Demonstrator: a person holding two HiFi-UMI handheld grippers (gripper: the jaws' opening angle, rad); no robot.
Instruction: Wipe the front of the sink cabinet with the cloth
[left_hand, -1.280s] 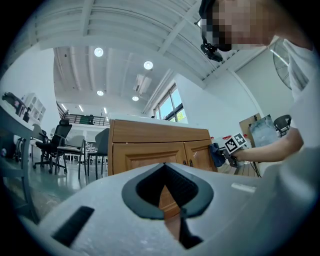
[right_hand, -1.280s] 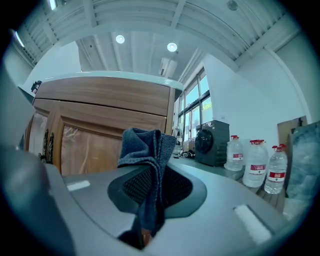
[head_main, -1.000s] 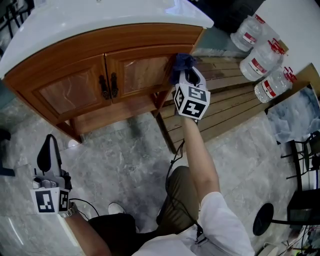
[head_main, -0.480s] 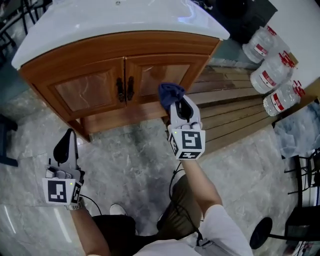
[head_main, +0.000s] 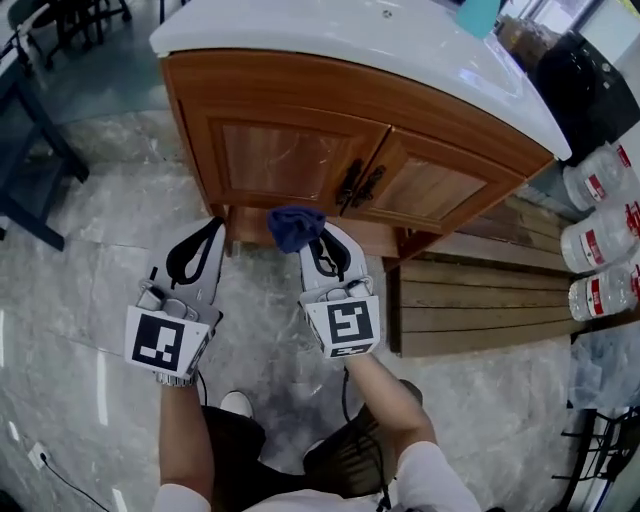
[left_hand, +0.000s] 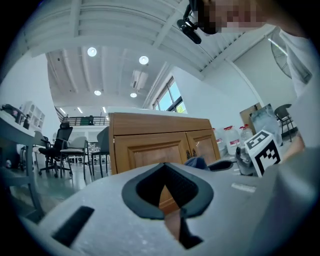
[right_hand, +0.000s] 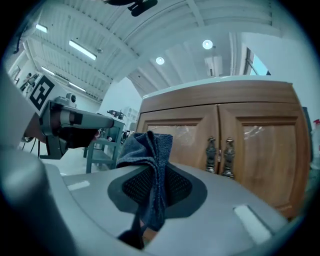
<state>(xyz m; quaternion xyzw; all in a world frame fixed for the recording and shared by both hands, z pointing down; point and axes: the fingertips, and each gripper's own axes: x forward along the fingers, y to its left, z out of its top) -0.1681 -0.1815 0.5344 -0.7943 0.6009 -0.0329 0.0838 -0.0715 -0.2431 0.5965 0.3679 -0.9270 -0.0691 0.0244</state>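
The wooden sink cabinet (head_main: 300, 160) has two doors with dark handles (head_main: 360, 183) under a white top. My right gripper (head_main: 318, 238) is shut on a dark blue cloth (head_main: 294, 226), which bunches out past its tips just short of the cabinet's bottom rail. The right gripper view has the cloth (right_hand: 150, 165) hanging between the pads, with the doors (right_hand: 250, 145) behind it. My left gripper (head_main: 205, 232) sits beside it to the left, shut with nothing in it. In the left gripper view, its pads meet at the tips (left_hand: 163, 170), before the cabinet (left_hand: 150, 145).
Large water bottles (head_main: 605, 230) stand at the right, beyond a slatted wooden pallet (head_main: 470, 310). A teal cup (head_main: 478, 15) sits on the sink top. A dark desk leg (head_main: 30, 150) is at the far left. The floor is grey marble tile.
The right gripper has come away from the cabinet's right front corner with the cloth and now sits low before the doors. The left gripper has come up beside it. My view has swung.
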